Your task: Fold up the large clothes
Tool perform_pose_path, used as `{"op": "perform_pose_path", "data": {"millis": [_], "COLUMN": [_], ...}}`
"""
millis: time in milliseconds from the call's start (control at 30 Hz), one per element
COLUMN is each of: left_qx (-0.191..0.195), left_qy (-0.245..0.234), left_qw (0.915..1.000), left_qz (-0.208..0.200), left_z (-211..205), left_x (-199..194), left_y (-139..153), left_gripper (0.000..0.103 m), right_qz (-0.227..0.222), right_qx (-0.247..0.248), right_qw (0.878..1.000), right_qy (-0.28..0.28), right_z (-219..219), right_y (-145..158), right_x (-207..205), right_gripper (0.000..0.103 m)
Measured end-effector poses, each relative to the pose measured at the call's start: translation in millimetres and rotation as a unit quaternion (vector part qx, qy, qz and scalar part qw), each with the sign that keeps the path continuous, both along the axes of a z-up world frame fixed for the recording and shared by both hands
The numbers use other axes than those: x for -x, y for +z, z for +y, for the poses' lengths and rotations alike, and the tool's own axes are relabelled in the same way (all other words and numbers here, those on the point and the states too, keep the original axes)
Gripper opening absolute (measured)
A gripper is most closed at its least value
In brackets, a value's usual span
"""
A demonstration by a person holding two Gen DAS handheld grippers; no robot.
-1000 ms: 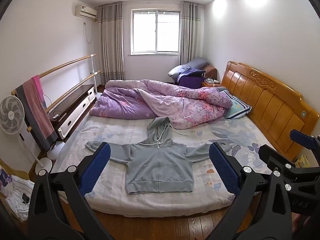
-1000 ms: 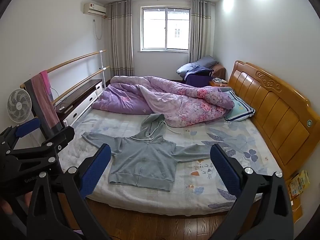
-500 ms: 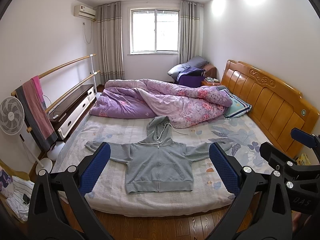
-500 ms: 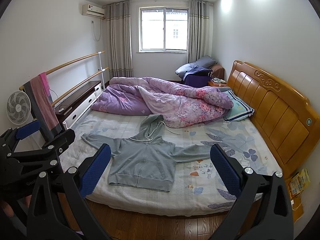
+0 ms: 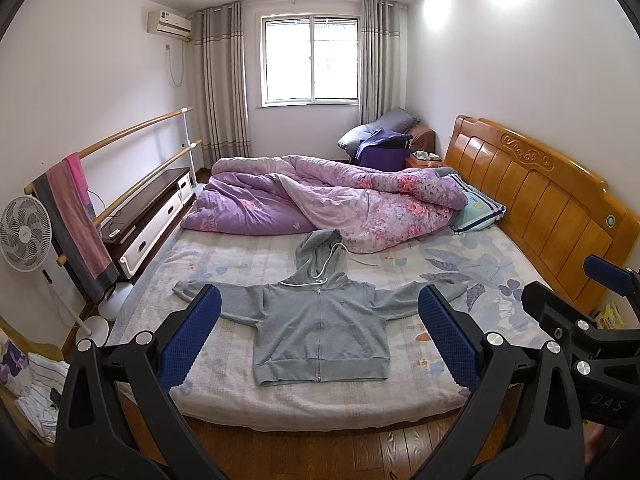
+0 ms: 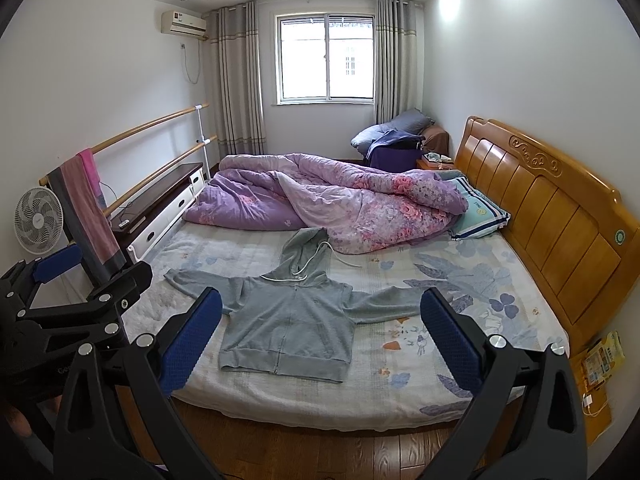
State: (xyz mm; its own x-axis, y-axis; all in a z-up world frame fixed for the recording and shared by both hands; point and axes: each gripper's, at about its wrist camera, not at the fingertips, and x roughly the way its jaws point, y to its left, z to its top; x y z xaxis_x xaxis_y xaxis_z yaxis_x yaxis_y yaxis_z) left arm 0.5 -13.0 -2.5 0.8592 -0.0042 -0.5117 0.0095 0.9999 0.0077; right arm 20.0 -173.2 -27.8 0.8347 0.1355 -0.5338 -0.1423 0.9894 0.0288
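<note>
A grey zip hoodie (image 5: 320,320) lies flat, front up, on the bed (image 5: 224,392), sleeves spread to both sides and hood toward the quilt. It also shows in the right wrist view (image 6: 292,320). My left gripper (image 5: 320,340) is open and empty, held above the floor short of the bed's near edge. My right gripper (image 6: 320,340) is open and empty too, beside the left one. Each gripper shows at the edge of the other's view.
A crumpled purple floral quilt (image 5: 332,204) and a pillow (image 5: 476,208) fill the far half of the bed. A wooden headboard (image 5: 540,200) runs along the right. A fan (image 5: 26,234), a towel rail (image 5: 80,216) and a low cabinet (image 5: 148,216) stand left.
Both grippers have drifted very slightly; the hoodie has not moved and both stay open.
</note>
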Motion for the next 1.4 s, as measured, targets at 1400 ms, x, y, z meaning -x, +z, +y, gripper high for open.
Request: {"op": "perform_pose_path", "data": {"millis": [1400], "left_qx": [-0.002], "left_qy": [-0.002], "left_qw": [1.0], "left_qz": [0.009], "left_z": [10], "left_x": [0], "left_y": [-12], "left_gripper": [0.098], "right_qz": [0.01], "right_qx": [-0.003], "right_qw": [1.0], "right_qy": [-0.004], "right_z": [3], "right_y": [-7], "right_x": [-9], "right_gripper": [0.096]}}
